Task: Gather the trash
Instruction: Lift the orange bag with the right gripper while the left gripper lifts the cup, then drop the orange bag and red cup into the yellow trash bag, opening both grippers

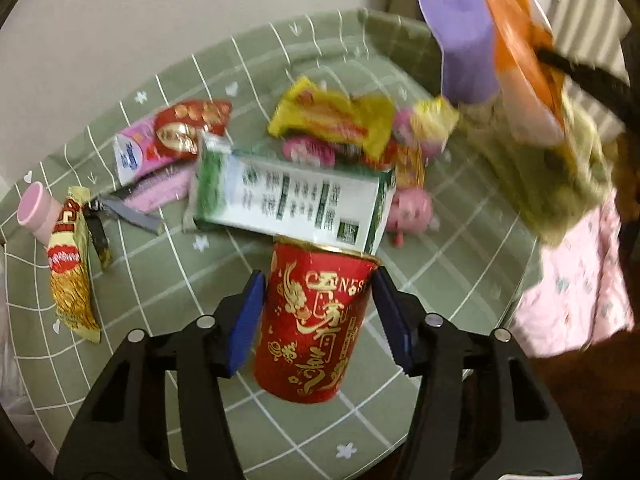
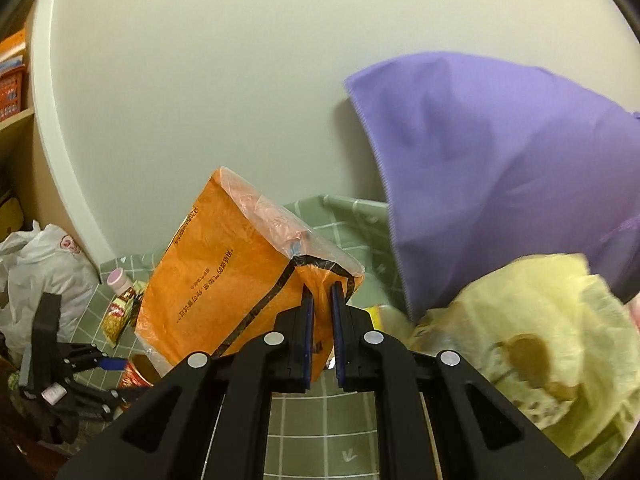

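Observation:
My left gripper (image 1: 318,312) is shut on a red paper cup (image 1: 314,320) with gold print, held upright just above the green checked tablecloth (image 1: 168,280). Beyond the cup lie a green and white carton (image 1: 288,196), yellow wrappers (image 1: 332,118), a red and pink packet (image 1: 168,140), a noodle packet (image 1: 72,264) and a pink bottle (image 1: 34,208). My right gripper (image 2: 320,332) is shut on the rim of an orange plastic bag (image 2: 224,276), held up over the table. The bag also shows in the left wrist view (image 1: 520,60) at the upper right.
A purple cloth (image 2: 500,168) and a yellow stained cloth (image 2: 540,340) hang close on the right. A white plastic bag (image 2: 40,272) sits at the table's left edge. A wall stands behind the table. A pink patterned fabric (image 1: 580,280) lies off the table's right.

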Available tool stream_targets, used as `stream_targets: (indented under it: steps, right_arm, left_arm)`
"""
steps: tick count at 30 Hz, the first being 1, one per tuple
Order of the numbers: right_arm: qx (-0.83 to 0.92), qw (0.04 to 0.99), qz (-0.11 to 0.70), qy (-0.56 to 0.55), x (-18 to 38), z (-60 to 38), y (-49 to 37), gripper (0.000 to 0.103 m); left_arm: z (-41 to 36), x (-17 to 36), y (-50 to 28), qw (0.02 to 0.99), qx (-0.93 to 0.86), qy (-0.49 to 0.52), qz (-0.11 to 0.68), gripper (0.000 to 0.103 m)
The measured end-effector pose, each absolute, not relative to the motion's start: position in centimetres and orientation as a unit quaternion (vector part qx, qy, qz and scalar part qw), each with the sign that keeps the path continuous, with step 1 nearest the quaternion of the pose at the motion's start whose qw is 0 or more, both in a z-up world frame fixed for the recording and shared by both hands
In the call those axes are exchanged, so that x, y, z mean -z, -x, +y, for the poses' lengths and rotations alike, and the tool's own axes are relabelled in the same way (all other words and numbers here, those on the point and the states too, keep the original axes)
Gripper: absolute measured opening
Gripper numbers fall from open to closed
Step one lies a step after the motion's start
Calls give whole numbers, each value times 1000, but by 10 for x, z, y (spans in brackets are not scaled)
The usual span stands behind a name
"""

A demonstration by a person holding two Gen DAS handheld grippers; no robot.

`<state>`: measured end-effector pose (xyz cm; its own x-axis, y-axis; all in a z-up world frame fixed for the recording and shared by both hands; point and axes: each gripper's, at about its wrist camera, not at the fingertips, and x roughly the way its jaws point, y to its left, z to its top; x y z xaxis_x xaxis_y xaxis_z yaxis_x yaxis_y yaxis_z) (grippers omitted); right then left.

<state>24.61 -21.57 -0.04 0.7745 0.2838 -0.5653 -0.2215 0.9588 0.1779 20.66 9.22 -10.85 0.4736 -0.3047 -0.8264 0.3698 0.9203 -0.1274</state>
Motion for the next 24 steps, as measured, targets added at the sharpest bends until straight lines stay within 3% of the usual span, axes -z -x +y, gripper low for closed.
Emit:
stream_targets:
  steps: [6, 12, 18, 24]
  right_arm:
    - [-94, 954, 278, -53, -23, -244, -228, 10]
    - [-23, 969, 244, -21, -58, -282, -205, 10]
    - [104, 968, 226, 16, -92, -348, -188, 10]
    - [152, 946, 284, 31, -65, -373, -188, 10]
  left_arm:
    - [77, 61, -220, 886, 213, -18, 412, 49]
    - [23, -3, -236, 901, 282, -41, 327, 49]
    - [-41, -78, -262, 882, 400, 4, 247, 49]
    - [-125, -87, -283, 804, 529, 47, 268, 49]
